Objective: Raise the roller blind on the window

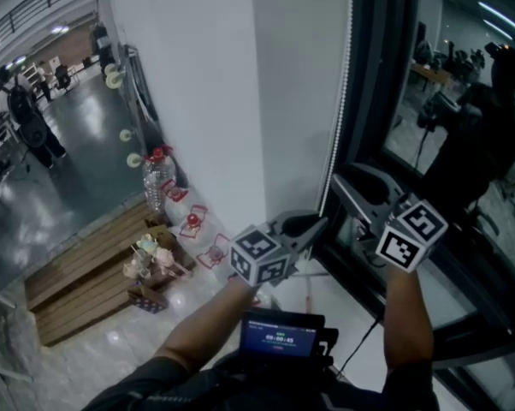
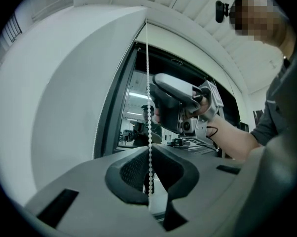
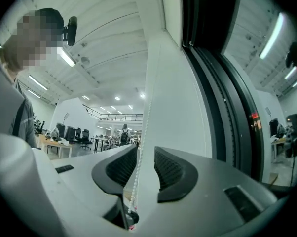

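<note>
Left gripper view shows the left gripper (image 2: 149, 151) pinching the bead chain (image 2: 148, 83), its jaws pressed together on the beads. Right gripper view shows the right gripper (image 3: 144, 154) spread, with the chain (image 3: 140, 147) running loose between the jaws and neither pad pressing it. Head view places both grippers at the right edge of the white blind (image 1: 296, 84), where the chain hangs beside the dark window (image 1: 429, 101). The right gripper is farther up the chain than the left.
</note>
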